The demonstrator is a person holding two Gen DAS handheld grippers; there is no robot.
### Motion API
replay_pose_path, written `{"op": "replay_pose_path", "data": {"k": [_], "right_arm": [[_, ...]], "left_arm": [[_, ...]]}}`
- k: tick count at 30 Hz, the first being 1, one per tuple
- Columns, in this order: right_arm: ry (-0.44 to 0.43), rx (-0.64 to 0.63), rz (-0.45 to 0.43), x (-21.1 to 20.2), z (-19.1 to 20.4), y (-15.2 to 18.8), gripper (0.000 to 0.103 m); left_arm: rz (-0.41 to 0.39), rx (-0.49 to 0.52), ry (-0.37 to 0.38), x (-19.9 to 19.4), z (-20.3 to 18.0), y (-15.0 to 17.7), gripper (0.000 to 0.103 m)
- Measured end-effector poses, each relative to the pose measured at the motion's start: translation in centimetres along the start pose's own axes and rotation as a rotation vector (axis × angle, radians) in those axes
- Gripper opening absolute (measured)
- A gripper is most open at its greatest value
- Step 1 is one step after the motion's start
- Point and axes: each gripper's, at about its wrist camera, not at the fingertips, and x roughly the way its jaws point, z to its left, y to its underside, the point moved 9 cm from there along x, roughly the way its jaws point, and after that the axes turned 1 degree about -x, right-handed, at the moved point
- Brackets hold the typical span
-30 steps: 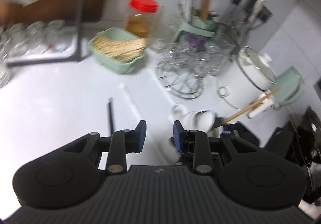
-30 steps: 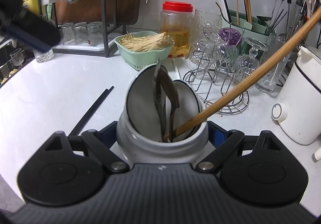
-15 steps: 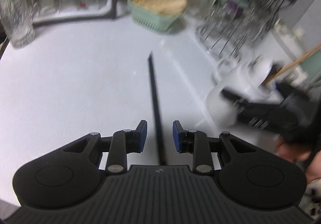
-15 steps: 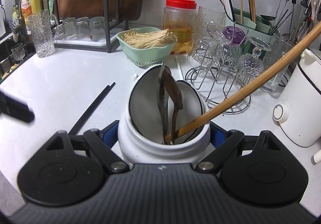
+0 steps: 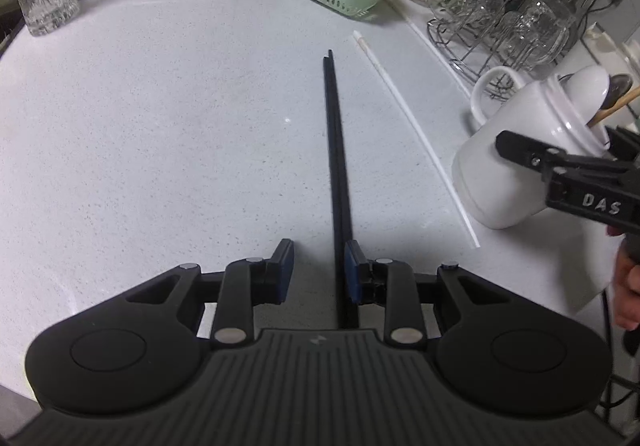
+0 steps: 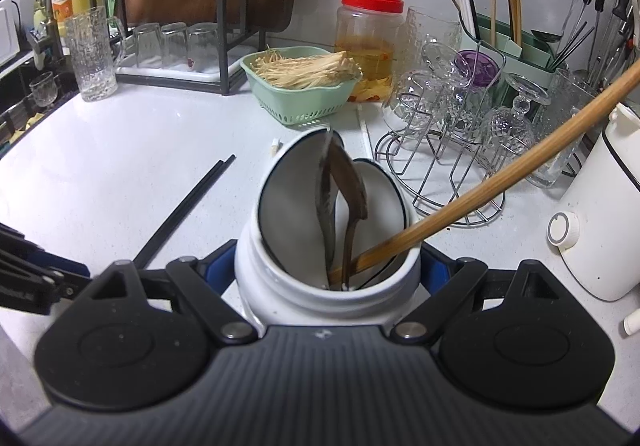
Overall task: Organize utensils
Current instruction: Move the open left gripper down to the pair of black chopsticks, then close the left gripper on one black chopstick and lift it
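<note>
The left gripper [image 5: 316, 270] sat low over the white counter [image 5: 160, 134], jaws apart, with the black chopsticks [image 5: 335, 150] running between them, close against the right pad, not pinched. The pair was thin, matte black and straight, lying side by side and stretching away toward the far side. Just to its right lay a long white chopstick [image 5: 416, 130]. Further right, the right gripper [image 6: 328, 270] had its blue pads around a white ceramic jug [image 6: 280, 286], jaws easing apart a bit. The jug held white ladles, a dark spoon [image 6: 352, 190] and a long wooden handle [image 6: 500, 174].
</note>
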Motion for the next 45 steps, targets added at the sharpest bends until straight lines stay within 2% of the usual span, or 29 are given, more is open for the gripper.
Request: {"op": "replay_pose_path", "data": {"k": [4, 13, 19, 22, 25, 26, 28, 35, 45], "right_arm": [[-0.004, -0.005, 0.002, 0.0, 0.0, 0.0, 0.092], [0.002, -0.003, -0.002, 0.0, 0.0, 0.1, 0.092], [0.005, -0.004, 0.0, 0.1, 0.0, 0.1, 0.092], [0.004, -0.003, 0.0, 0.1, 0.0, 0.1, 0.092], [0.004, -0.004, -0.003, 0.2, 0.0, 0.1, 0.092], [0.004, -0.005, -0.004, 0.2, 0.0, 0.1, 0.092], [0.005, -0.008, -0.006, 0.2, 0.0, 0.1, 0.092], [-0.025, -0.031, -0.014, 0.2, 0.0, 0.1, 0.092], [-0.112, -0.114, -0.028, 0.2, 0.1, 0.1, 0.092]], "left_arm": [[-0.012, 0.06, -0.058, 0.2, -0.2, -0.3, 0.032], [0.002, 0.066, -0.03, 0.5, -0.5, -0.7, 0.032], [0.007, 0.119, -0.059, 1.0, -1.2, -1.2, 0.032], [0.027, 0.166, -0.07, 1.3, -2.1, -1.2, 0.027], [0.037, 0.201, -0.106, 1.6, -2.6, -1.2, 0.017], [0.043, 0.2, -0.103, 1.7, -2.7, -1.3, 0.006], [0.051, 0.207, -0.096, 1.7, -2.9, -1.3, 0.005], [0.064, 0.131, -0.102, 0.8, -2.9, 0.1, 0.004], [0.057, -0.056, -0.093, -2.6, -4.3, 5.0, 0.004]]}}
